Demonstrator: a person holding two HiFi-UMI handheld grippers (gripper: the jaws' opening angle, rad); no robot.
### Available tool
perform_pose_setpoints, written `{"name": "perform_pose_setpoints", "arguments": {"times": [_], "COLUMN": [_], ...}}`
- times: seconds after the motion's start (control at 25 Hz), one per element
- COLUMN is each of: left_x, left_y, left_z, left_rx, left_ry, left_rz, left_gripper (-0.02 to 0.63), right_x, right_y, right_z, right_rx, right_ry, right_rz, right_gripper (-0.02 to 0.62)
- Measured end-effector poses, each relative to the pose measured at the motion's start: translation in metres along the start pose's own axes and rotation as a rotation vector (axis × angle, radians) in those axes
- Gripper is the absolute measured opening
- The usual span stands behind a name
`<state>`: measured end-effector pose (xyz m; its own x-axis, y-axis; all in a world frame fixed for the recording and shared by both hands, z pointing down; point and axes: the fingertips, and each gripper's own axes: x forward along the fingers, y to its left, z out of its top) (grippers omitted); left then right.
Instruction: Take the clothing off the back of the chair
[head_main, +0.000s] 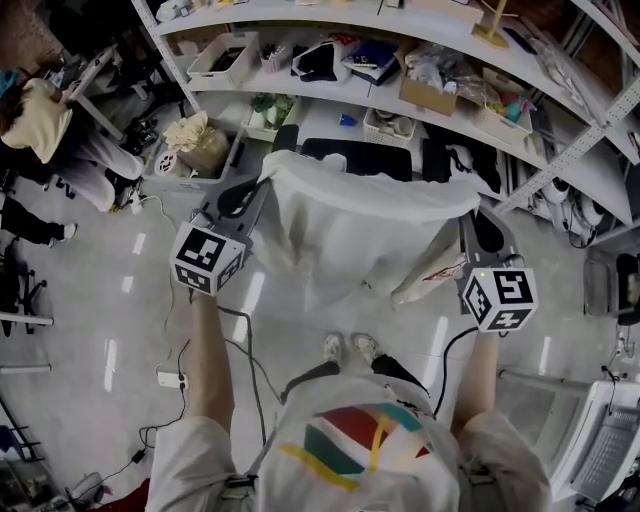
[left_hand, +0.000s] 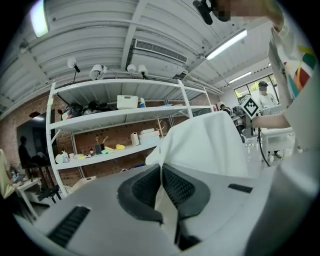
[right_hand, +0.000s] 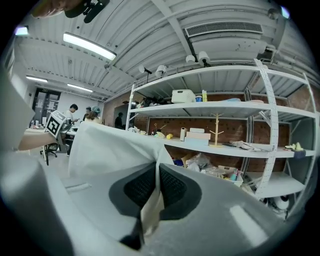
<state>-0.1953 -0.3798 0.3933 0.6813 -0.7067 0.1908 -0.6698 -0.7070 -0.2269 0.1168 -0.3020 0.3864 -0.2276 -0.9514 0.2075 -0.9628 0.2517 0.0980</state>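
A white garment (head_main: 350, 235) hangs spread between my two grippers, held by its upper corners. Just beyond its top edge stands the black chair back (head_main: 355, 158); I cannot tell whether cloth still touches it. My left gripper (head_main: 262, 182) is shut on the garment's left corner. In the left gripper view, cloth (left_hand: 210, 145) is pinched between the dark pads of the left gripper (left_hand: 161, 167). My right gripper (head_main: 470, 212) is shut on the right corner. The right gripper view shows a fold of the garment (right_hand: 107, 147) clamped in the right gripper (right_hand: 158, 167).
White shelving (head_main: 300, 88) with boxes, baskets and bags runs behind the chair. A person (head_main: 45, 125) sits at the far left. A power strip (head_main: 170, 378) and cables lie on the floor at the lower left. White equipment (head_main: 600, 450) stands at the lower right.
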Motion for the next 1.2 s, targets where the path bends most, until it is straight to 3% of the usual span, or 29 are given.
{"name": "perform_pose_setpoints", "arguments": {"times": [0.64, 0.92, 1.2], "left_x": [0.007, 0.006, 0.003], "left_y": [-0.047, -0.056, -0.045], "left_z": [0.019, 0.021, 0.036], "left_rx": [-0.143, -0.142, -0.166], "left_ry": [-0.001, 0.002, -0.052], "left_rz": [0.155, 0.191, 0.258], "left_gripper": [0.018, 0.018, 0.018], "right_x": [0.008, 0.009, 0.007], "right_y": [-0.057, -0.069, -0.078], "right_z": [-0.004, -0.009, 0.005], "right_rx": [-0.035, -0.037, -0.033], "right_ry": [-0.004, -0.01, -0.042], "right_rz": [0.063, 0.057, 0.045], "right_gripper": [0.009, 0.008, 0.008]}}
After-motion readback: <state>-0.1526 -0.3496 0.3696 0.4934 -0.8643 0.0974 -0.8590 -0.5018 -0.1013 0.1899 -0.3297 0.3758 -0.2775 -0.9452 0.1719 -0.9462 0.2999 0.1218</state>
